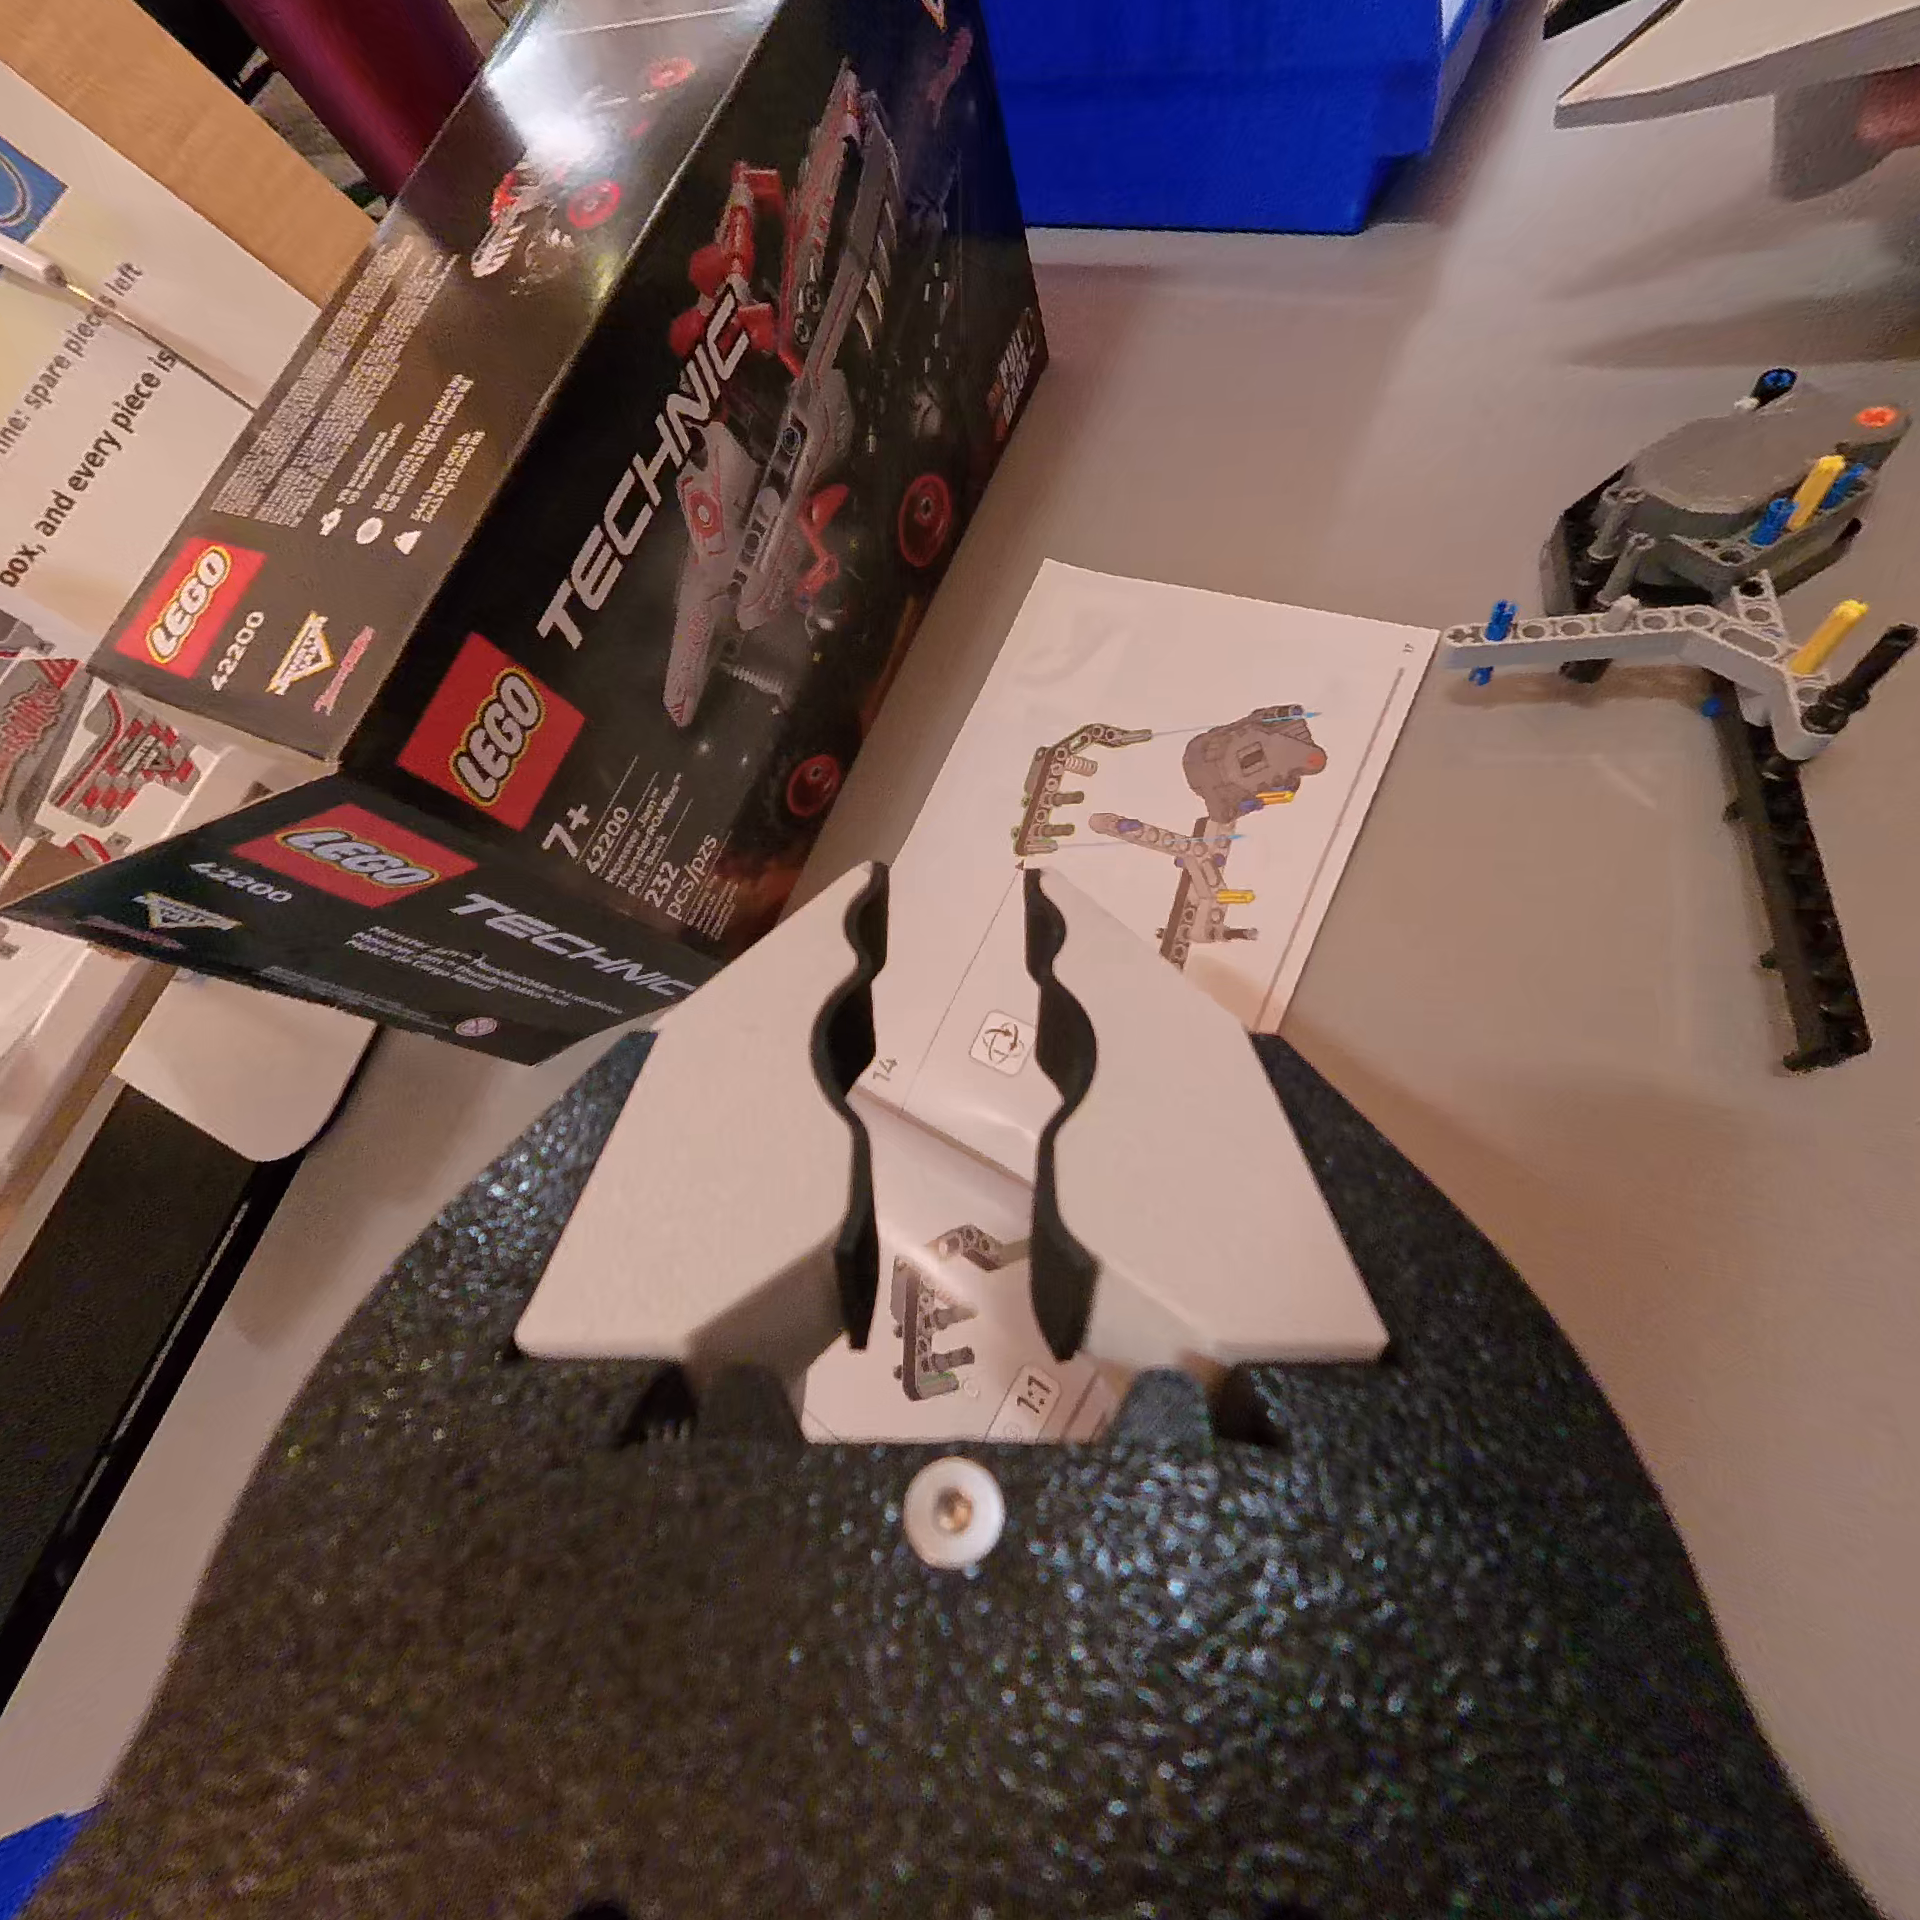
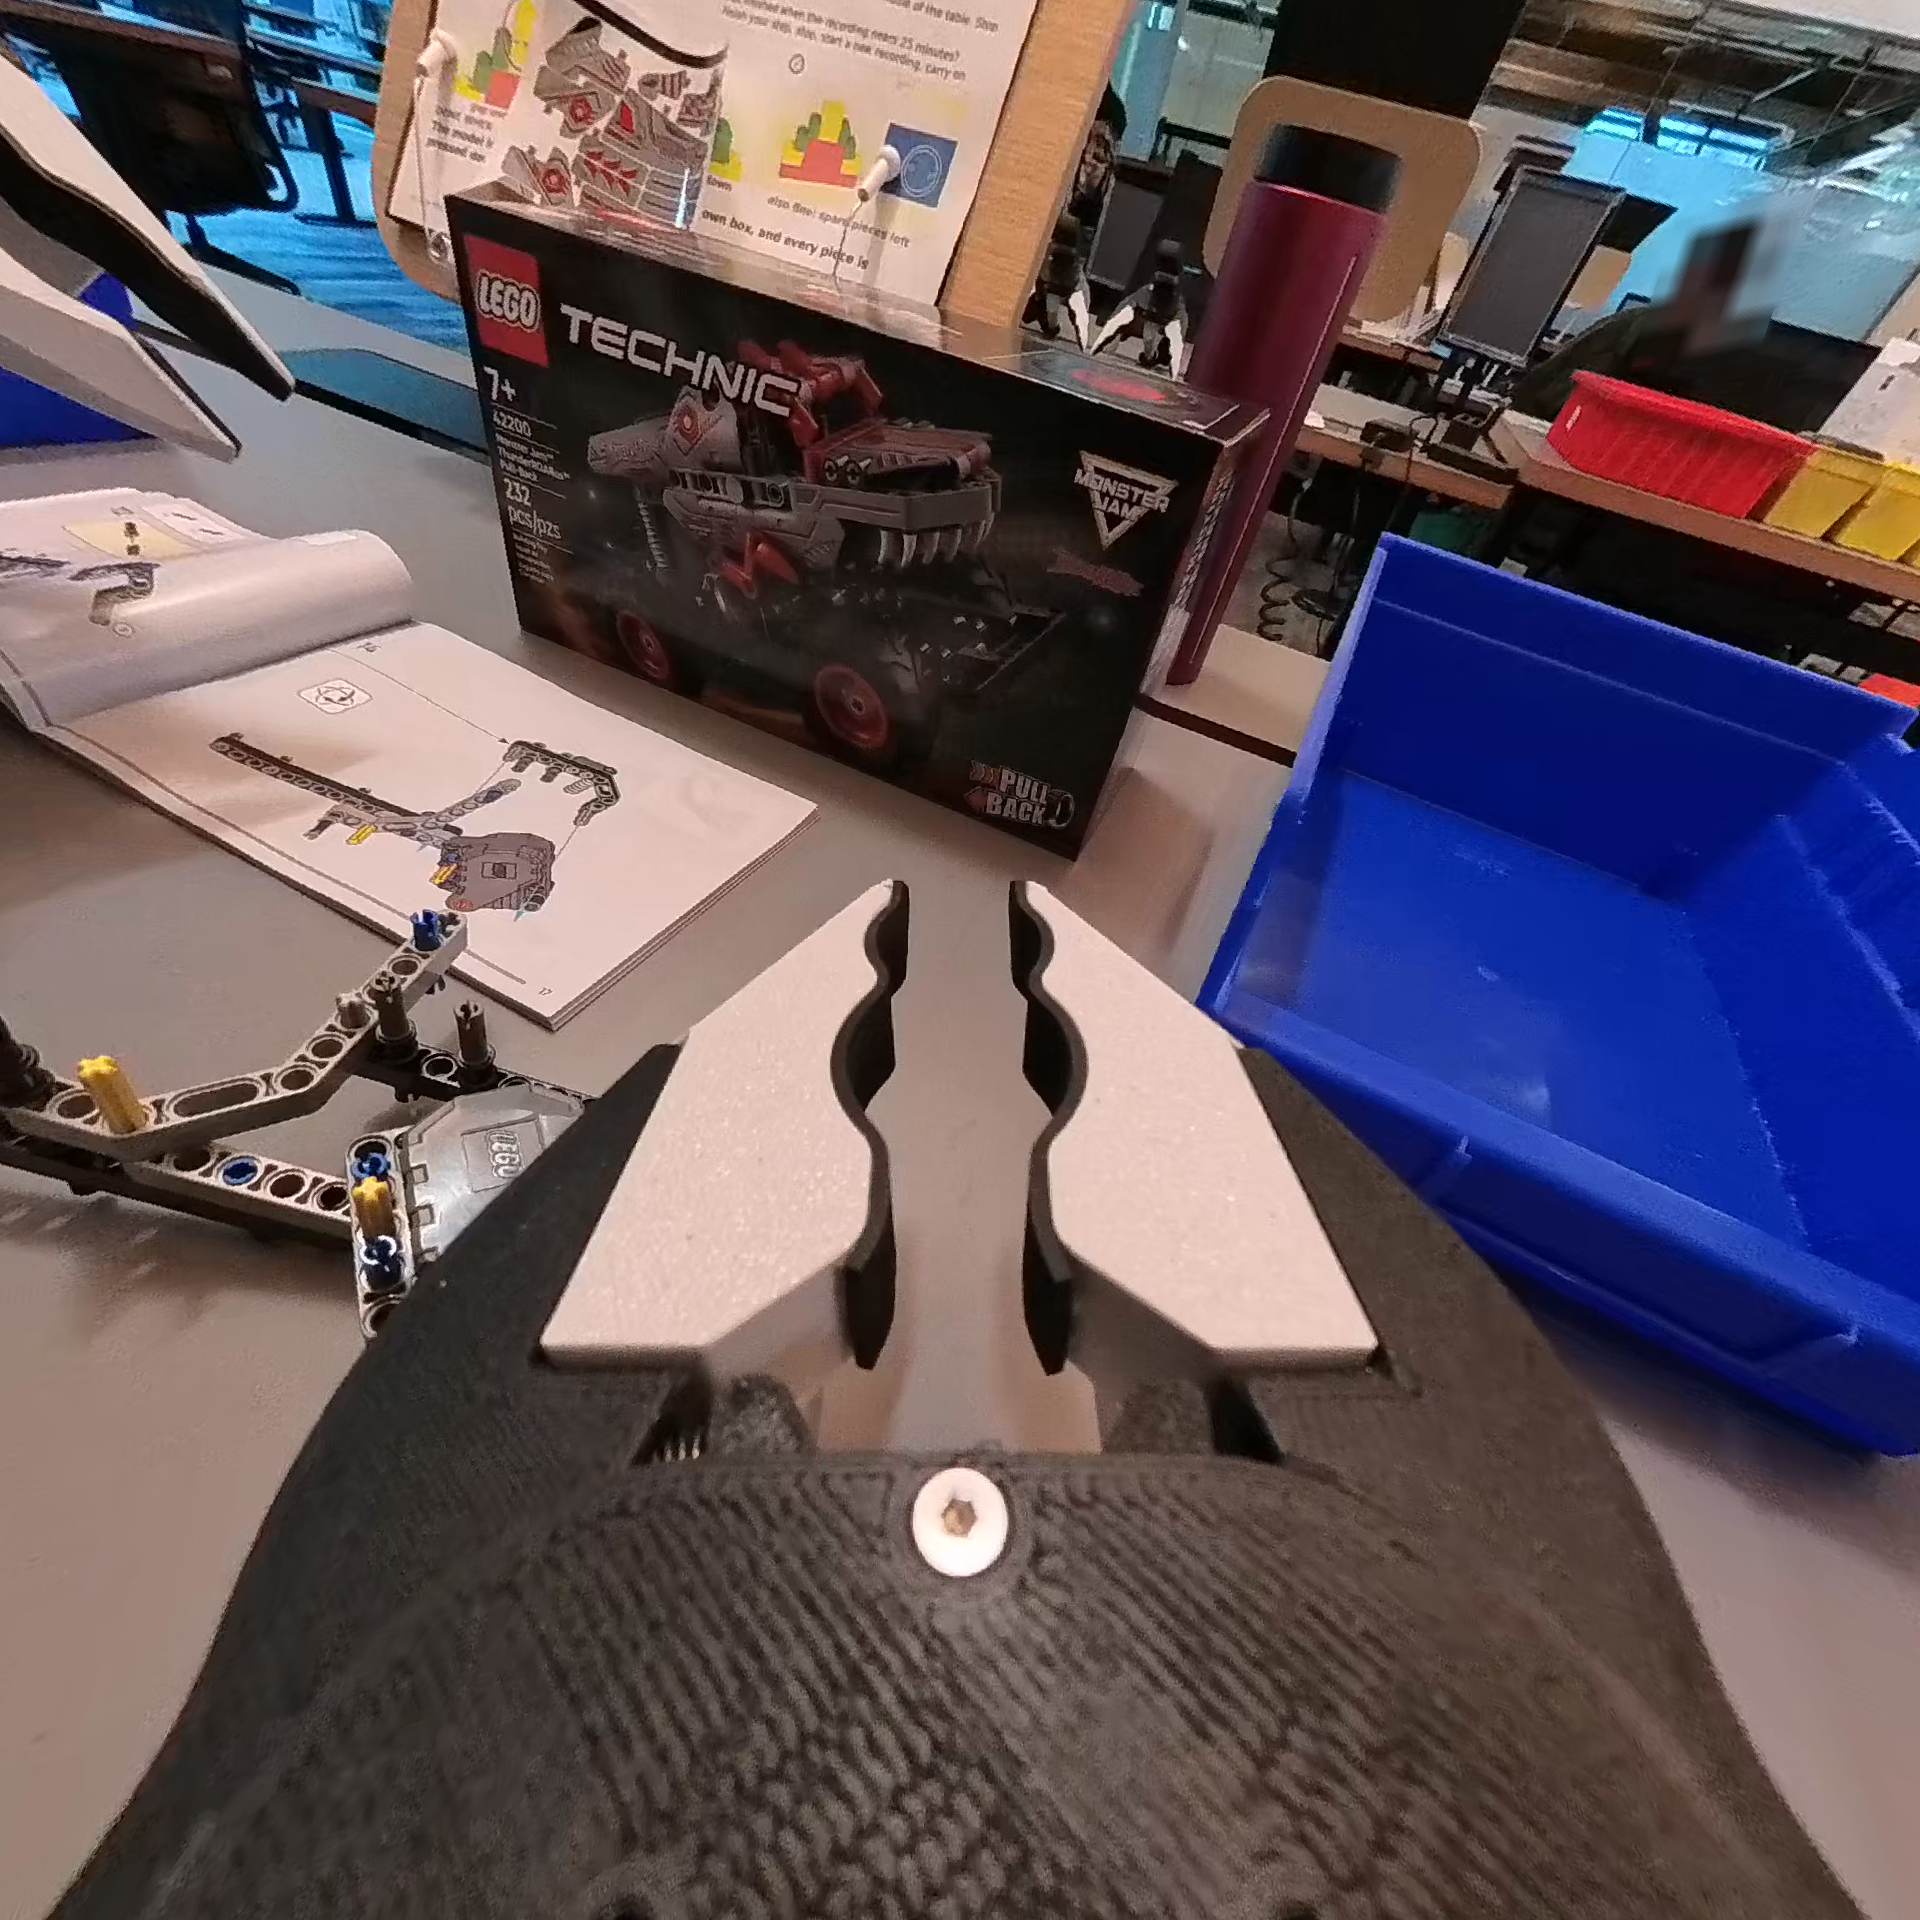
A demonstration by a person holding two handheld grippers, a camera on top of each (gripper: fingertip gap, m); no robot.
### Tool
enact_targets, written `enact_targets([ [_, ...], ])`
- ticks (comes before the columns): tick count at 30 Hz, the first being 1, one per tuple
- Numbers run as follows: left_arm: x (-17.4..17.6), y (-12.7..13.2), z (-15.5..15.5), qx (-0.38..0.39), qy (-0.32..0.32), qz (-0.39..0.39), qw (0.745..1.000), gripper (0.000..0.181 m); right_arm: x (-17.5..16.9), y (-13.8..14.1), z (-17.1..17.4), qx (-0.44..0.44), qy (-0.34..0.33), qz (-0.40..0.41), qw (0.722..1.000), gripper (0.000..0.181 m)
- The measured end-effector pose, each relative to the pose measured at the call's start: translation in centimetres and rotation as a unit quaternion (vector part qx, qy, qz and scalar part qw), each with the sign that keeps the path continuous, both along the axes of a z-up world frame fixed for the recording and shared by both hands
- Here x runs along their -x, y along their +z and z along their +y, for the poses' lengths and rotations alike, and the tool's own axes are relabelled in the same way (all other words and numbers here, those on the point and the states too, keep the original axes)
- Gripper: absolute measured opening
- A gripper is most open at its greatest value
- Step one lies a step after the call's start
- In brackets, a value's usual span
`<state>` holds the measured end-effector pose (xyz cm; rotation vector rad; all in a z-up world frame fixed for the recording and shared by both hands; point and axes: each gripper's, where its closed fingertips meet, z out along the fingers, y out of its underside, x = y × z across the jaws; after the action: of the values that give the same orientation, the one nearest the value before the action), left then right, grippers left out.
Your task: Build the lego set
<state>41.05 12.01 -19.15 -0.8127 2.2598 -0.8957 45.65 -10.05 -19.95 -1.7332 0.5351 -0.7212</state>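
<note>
A partly built grey and black lego assembly [image 1: 1704, 582] with blue and yellow pins lies on the grey table, to the right of my left gripper. It also shows in the right wrist view [image 2: 260, 1122], to the lower left of my right gripper. The open instruction booklet [image 1: 1174, 769] lies under and ahead of my left gripper [image 1: 956, 883], which is open and empty. My right gripper [image 2: 958, 899] is open and empty above bare table, between the booklet [image 2: 416, 790] and a blue bin [image 2: 1558, 987]. The left gripper shows far left in the right wrist view [image 2: 104, 312].
The black lego set box [image 2: 831, 540] stands upright behind the booklet, and shows at the left in the left wrist view [image 1: 623, 499]. The blue bin's inside looks empty. A maroon bottle [image 2: 1288, 364] and a board with a printed sheet [image 2: 727, 104] stand behind the box. Some 25 cm of space lies between my two pairs of fingers.
</note>
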Motion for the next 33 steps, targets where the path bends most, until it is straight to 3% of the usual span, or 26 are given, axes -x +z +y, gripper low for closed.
enact_targets([
  [23, 0.3, -0.3, -0.3, -0.007, -0.007, 0.008, 1.000, 0.024, -0.2, -0.4, -0.2, 0.029, -0.012, -0.014, 0.999, 0.016],
  [33, 3.0, -5.7, -6.5, -0.016, -0.130, 0.111, 0.985, 0.045, -0.2, -0.5, -0.1, 0.032, -0.011, -0.013, 0.999, 0.016],
])
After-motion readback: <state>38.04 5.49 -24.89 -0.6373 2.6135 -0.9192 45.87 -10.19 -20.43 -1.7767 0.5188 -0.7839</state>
